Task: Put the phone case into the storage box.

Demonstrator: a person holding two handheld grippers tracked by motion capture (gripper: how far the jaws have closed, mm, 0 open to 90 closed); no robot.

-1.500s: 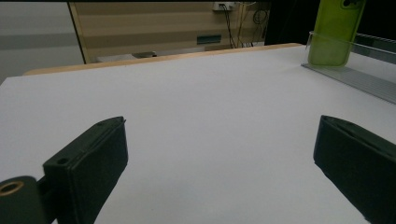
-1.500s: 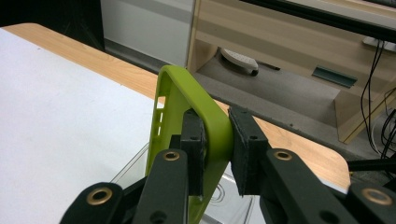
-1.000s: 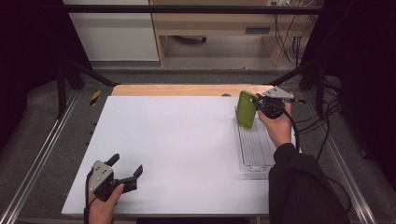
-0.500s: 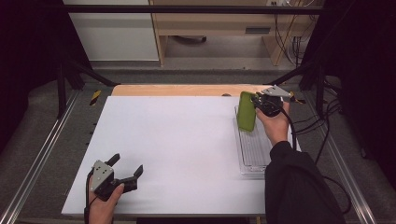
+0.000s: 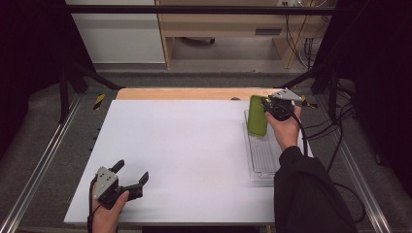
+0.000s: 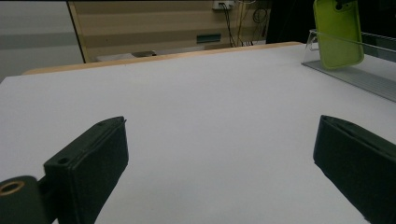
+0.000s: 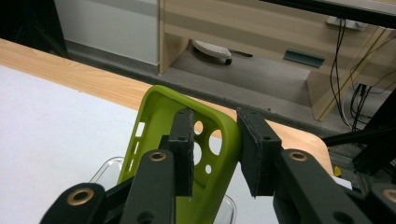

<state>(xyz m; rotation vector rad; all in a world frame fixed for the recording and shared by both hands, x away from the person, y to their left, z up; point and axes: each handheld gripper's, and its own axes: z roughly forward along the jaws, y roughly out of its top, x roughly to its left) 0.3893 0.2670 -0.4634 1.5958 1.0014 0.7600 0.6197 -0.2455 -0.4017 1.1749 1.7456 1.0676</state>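
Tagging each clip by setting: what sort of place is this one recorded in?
Most likely a lab or workshop recording station, not a home: a white table framed by metal rails, cables hanging at a plain wooden bench behind, and hand-held tongs with cameras, one at a green phone case.

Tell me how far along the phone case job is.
Done: the green case is at the far end of the clear tray. In hand: the right gripper straddles the case's edge, its jaws just opening, a gap at one pad. Left: letting go fully and withdrawing. The left gripper sits open on the table.
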